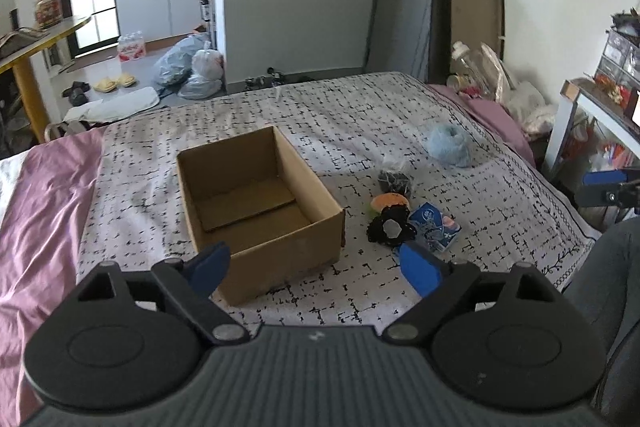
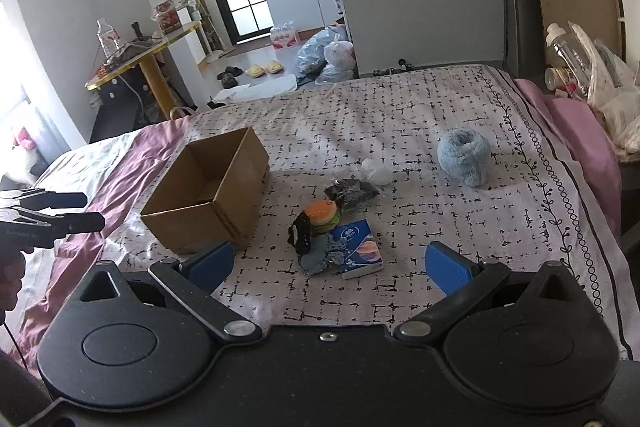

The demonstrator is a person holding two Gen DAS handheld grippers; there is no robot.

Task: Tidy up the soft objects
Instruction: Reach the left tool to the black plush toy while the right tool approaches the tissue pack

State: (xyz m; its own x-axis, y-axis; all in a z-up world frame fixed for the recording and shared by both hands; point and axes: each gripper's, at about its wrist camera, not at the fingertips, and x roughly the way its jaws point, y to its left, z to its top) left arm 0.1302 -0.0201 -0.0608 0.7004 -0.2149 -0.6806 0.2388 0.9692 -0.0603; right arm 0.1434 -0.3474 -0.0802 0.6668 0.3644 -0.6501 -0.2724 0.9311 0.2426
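Left wrist: left gripper (image 1: 316,267) hanging with jaws apart, box (image 1: 256,199) just ahead. Right gripper (image 2: 330,265) gaping too, toy pile (image 2: 332,231) lying ahead.

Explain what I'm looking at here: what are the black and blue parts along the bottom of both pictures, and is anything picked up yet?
Each picture comes from a camera fixed on a hand-held gripper, looking forward along its two blue-padded fingers. The first belongs to the left gripper, the second to the right gripper. Both stand open and hold nothing.

Ahead lies a bed with a patterned bedspread. On it sits an open cardboard box, with nothing inside but a loose cardboard flap. Beside it lies a small pile: a burger-shaped toy, a black item, a blue packet and a dark bag. Farther off lies a fluffy blue item.
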